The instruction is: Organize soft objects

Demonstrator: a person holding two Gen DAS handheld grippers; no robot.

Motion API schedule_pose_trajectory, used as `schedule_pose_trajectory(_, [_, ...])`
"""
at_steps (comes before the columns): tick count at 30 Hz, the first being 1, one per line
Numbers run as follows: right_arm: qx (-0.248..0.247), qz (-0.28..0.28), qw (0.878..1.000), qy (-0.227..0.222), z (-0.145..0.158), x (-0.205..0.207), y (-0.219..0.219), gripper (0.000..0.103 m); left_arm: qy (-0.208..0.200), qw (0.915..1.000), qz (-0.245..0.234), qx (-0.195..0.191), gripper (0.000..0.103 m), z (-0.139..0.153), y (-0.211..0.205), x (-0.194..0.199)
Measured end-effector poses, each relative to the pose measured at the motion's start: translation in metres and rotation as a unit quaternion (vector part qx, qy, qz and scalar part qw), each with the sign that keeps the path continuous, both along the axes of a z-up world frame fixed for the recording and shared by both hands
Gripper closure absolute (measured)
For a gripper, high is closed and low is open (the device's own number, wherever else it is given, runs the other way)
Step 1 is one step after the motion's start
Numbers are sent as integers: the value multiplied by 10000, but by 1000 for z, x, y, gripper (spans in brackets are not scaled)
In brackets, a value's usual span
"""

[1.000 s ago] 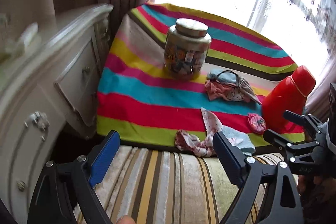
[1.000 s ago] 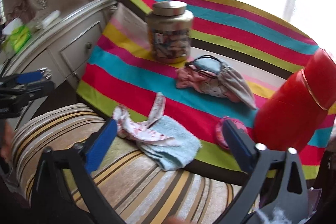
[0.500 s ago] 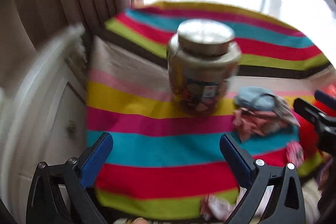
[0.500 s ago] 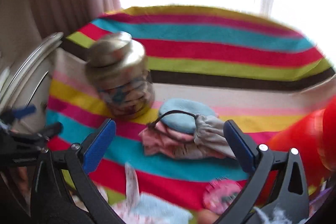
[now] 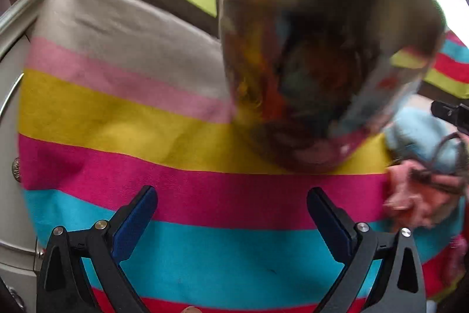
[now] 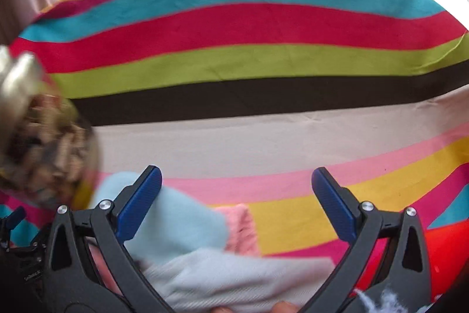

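1. the left gripper (image 5: 231, 213) hung with its jaws spread as wide as they go and nothing between them, only striped cloth (image 5: 123, 113) under the pads. i judged it was held open because the jar (image 5: 319, 57), the landmark here, loomed just beyond it and is a broad thing to take.
2. the right gripper (image 6: 236, 200) was likewise wide open and empty-handed. it sat low over the soft pile (image 6: 187, 228), just right of the jar (image 6: 38, 137), which looked like a line-up for a pick.
3. the pile lay on the cloth close beside the jar's base, on its right: a pale blue piece on top, pink fabric (image 6: 243, 228) poking out beyond it, and a grey-white piece (image 6: 234, 277) nearest the camera.
4. in the left view the same pile (image 5: 422, 166) showed at the jar's lower right, with a dark cord looped over it.
5. the pile's long axis seemed to run from the jar's foot away to the right, across the right gripper's opening rather than along its fingers, though blur made that uncertain. it had no clear front or back end.
6. the jar stood upright on the yellow stripe, lid on.
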State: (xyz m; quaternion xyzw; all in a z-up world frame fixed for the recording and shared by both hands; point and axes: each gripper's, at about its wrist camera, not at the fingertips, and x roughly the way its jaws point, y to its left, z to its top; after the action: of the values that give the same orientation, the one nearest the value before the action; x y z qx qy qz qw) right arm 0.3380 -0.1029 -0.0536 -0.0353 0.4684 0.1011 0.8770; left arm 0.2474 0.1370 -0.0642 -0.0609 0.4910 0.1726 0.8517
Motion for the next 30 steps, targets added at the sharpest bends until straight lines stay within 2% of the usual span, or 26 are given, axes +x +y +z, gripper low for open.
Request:
schedule_pose_trajectory(3, [-40, 46, 10000, -40, -11, 0, -2, 0, -318, 9993, -43, -211, 0, -6, 5, -4])
schedule_pose_trajectory(6, [-69, 70, 9999, 55, -21, 2, -2, 0, -524, 9984, -107, -174, 0, -7, 6, -7])
schedule_pose_trajectory(11, [-239, 99, 9997, -54, -27, -1, 3, 0, -575, 9982, -77, -156, 0, -7, 5, -5])
schedule_pose_trajectory(20, [-206, 38, 9997, -135, -26, -17, -11, 0, -581, 9981, -77, -171, 0, -11, 4, -7])
schedule_pose_trajectory(30, [-209, 45, 9997, -137, -26, -19, -5, 0, -580, 9981, -73, -175, 0, -11, 6, -7])
